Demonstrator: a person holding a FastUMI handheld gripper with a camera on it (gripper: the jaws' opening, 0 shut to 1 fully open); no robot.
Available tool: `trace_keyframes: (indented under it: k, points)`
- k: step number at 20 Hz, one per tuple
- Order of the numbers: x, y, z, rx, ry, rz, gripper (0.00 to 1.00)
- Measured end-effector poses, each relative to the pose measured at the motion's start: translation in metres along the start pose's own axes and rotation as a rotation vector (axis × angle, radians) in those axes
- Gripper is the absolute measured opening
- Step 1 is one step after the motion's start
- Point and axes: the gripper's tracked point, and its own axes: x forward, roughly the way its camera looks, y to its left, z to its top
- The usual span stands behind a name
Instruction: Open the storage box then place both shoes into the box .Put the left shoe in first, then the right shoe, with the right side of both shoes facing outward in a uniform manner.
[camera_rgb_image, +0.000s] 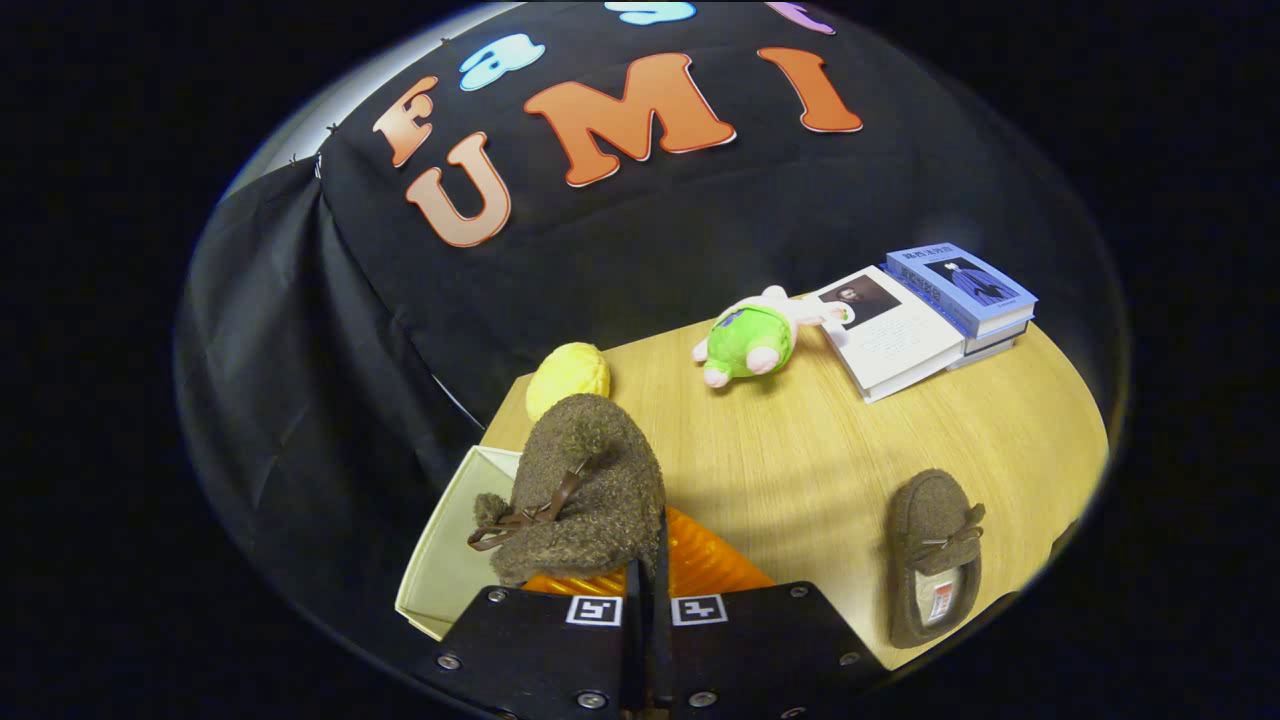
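- Gripping a brown fleece shoe (585, 495) by its edge, the gripper (645, 575) has its fingers pressed nearly together on the fabric, holding it above the open cream storage box (440, 560), evidently to lower it in.
- Waiting beside the gripper, the second shoe (932, 555) lies on the wooden table (800, 470).

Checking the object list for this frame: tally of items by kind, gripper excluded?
Brown fuzzy slippers: 2, one held in the gripper over the box, one on the wooden table
Storage box: 1
Books: 3
Green plush toy: 1
Yellow plush ball: 1
Total: 8
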Motion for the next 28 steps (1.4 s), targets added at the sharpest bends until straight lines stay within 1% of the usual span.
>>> trace_keyframes:
  k: [4, 7, 10, 13, 18, 22, 24, 25, 26, 27, 28]
  points:
    - [0.004, 0.044, 0.009, -0.010, 0.004, 0.052, 0.04]
    - [0.018, 0.072, 0.000, -0.011, 0.043, 0.079, 0.04]
    - [0.038, 0.087, -0.021, -0.010, 0.103, 0.068, 0.04]
    - [0.058, 0.090, -0.043, -0.013, 0.158, 0.036, 0.04]
    - [0.077, 0.097, -0.066, -0.037, 0.212, 0.017, 0.04]
    - [0.093, 0.097, -0.097, -0.054, 0.307, -0.014, 0.05]
    - [0.095, 0.097, -0.105, -0.037, 0.339, -0.020, 0.07]
    - [0.095, 0.095, -0.107, -0.015, 0.341, -0.035, 0.13]
    - [0.095, 0.092, -0.109, -0.006, 0.352, -0.048, 0.15]
    - [0.095, 0.092, -0.110, 0.004, 0.360, -0.053, 0.23]
    - [0.095, 0.096, -0.113, 0.014, 0.371, -0.038, 0.26]
